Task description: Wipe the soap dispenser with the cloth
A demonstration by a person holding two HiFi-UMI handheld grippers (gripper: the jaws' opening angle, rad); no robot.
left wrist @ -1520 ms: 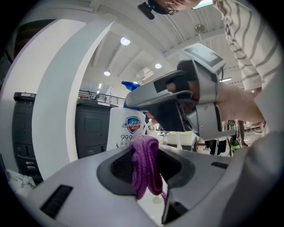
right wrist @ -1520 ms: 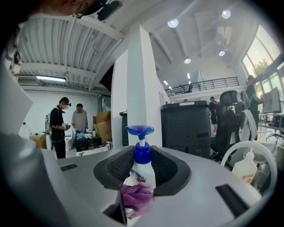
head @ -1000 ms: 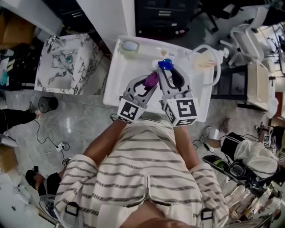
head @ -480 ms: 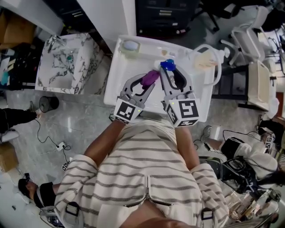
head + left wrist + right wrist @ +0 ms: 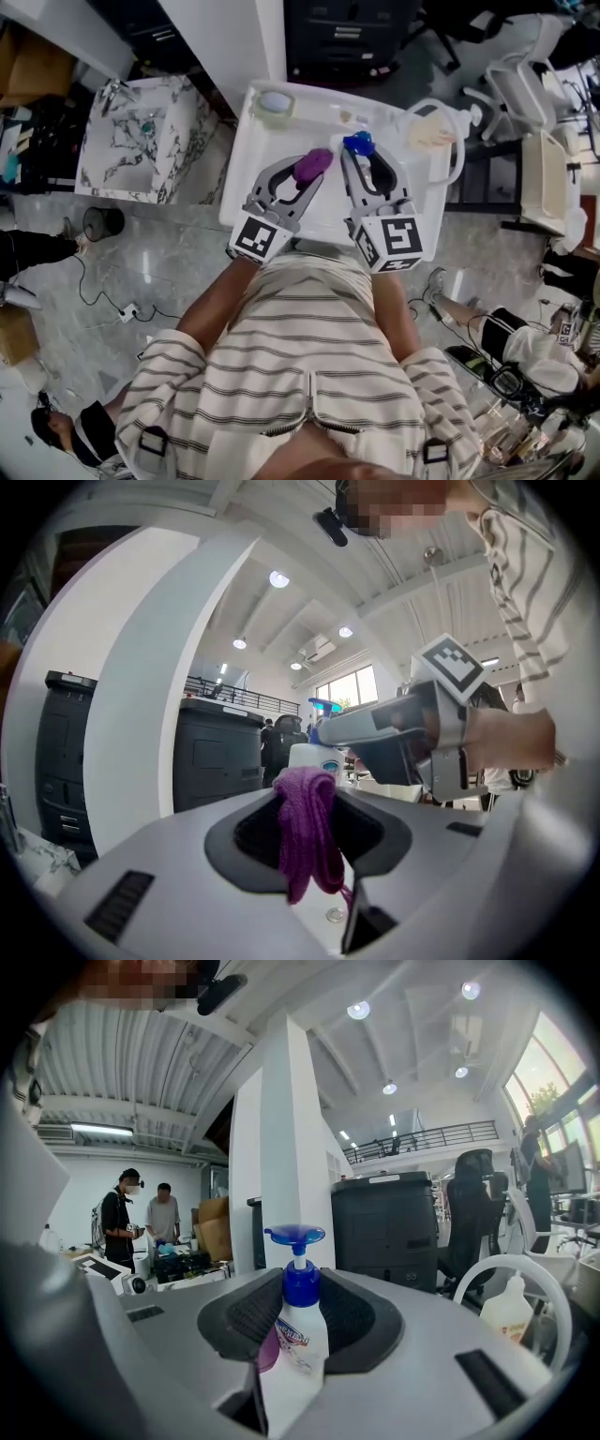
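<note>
Cloth [image 5: 307, 832], pinched in the left gripper's [image 5: 302, 176] closed jaws, hangs just left of the soap dispenser [image 5: 295, 1335]. That bottle stands upright, clamped by the right gripper [image 5: 362, 159]; the wipe likely runs rightward onto its body.

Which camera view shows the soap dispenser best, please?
The right gripper view: the soap dispenser fills the centre, clamped in the right gripper, pump and label clear. The head view shows only its blue pump from above. The left gripper view shows a white sliver behind the purple cloth.
</note>
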